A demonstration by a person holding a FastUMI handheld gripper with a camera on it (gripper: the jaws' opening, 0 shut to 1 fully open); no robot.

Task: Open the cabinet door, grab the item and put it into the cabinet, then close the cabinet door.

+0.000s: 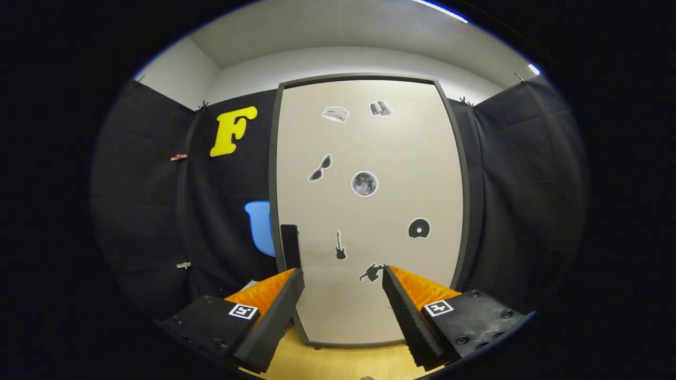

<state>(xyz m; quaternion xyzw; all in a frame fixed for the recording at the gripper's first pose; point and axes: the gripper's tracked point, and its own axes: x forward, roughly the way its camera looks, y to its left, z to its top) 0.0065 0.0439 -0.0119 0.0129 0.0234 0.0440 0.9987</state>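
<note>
fingers spread wide, empty | door shut just ahead | handle beyond left finger | likely lining up to open

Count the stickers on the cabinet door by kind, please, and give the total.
Sunglasses: 1
Moon: 1
Disc: 1
Guitar: 1
Dark figure: 1
Pale shapes near the top, too small to name: 2
Total: 7
The door is shut; the tongs are open before it.
</note>
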